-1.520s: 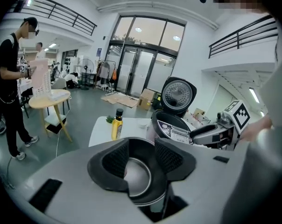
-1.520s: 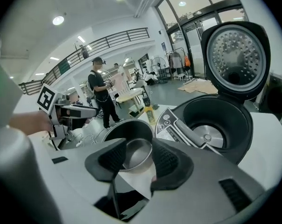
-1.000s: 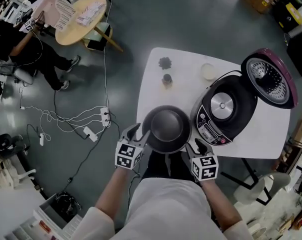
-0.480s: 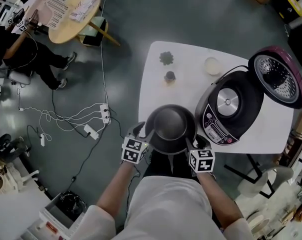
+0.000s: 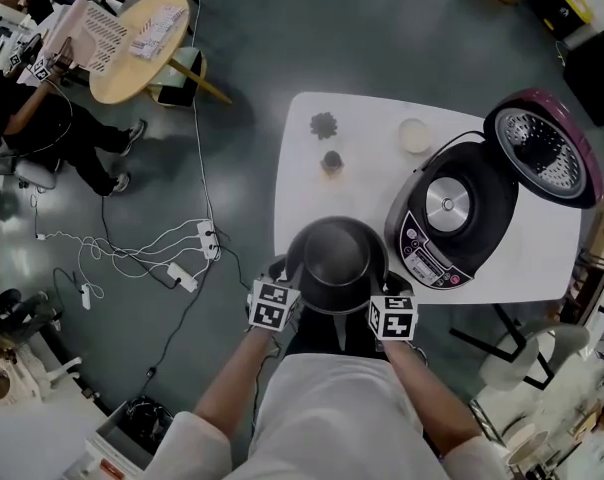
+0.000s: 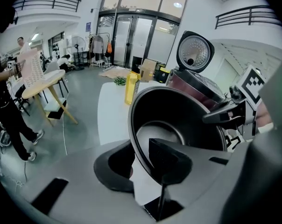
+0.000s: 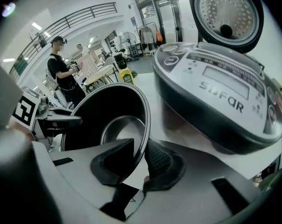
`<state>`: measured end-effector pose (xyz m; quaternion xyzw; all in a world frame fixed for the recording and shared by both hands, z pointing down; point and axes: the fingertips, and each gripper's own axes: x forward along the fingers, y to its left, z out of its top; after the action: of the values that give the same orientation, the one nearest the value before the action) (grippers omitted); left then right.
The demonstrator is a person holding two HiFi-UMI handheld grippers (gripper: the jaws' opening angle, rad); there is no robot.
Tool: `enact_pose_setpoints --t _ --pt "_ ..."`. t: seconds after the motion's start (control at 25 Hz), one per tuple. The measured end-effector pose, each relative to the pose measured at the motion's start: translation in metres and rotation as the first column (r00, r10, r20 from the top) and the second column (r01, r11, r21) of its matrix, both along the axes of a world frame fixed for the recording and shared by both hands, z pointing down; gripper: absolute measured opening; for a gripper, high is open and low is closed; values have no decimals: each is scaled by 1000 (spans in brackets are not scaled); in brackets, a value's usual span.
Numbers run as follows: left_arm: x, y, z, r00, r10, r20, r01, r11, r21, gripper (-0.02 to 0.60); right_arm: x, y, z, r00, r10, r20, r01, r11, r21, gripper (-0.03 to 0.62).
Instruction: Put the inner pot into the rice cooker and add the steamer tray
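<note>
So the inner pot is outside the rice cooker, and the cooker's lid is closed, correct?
No. The lid stands open, as the head view shows. The inner pot is indeed outside the rice cooker.

The pot (image 5: 337,265) is dark grey to black inside and out, with a duller silvery sheen on its bottom, against a plain white bench (image 5: 307,203). To the right, the rice cooker (image 5: 477,233) has a black top, a silver disc in its well, a grey control panel and a maroon body, and its lid (image 5: 542,148) is purple outside and silvery inside with a pattern of small holes. Farther off on the bench are a yellow bottle (image 6: 130,87), a dark green plant (image 5: 324,125) and a white dish (image 5: 415,135). The floor (image 5: 382,28) is dark grey-green, crossed at left by white cables (image 5: 152,240), and a pale wooden round table (image 5: 122,73) stands at far left.
</note>
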<state>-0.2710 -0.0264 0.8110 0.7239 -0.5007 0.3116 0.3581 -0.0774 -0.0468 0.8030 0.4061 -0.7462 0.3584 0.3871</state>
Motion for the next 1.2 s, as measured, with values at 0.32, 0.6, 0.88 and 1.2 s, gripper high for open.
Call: enact_pose_setpoints --t 0.32,0.6,0.88,1.2 --pt "-17 8 -39 997 -70 31 69 997 40 107 -17 -4 -34 998 -52 34 51 998 35 81" --pt "-28 1 -88 994 -83 77 74 991 112 107 -30 -16 -80 995 -82 60 76 992 102 83" --pt "-27 -14 -145 991 -102 85 82 975 209 101 -27 -26 -133 994 -72 85 56 982 180 83" --pt "-3 -40 -187 994 -43 97 14 961 276 103 -3 -44 -175 996 -32 85 8 963 271 83"
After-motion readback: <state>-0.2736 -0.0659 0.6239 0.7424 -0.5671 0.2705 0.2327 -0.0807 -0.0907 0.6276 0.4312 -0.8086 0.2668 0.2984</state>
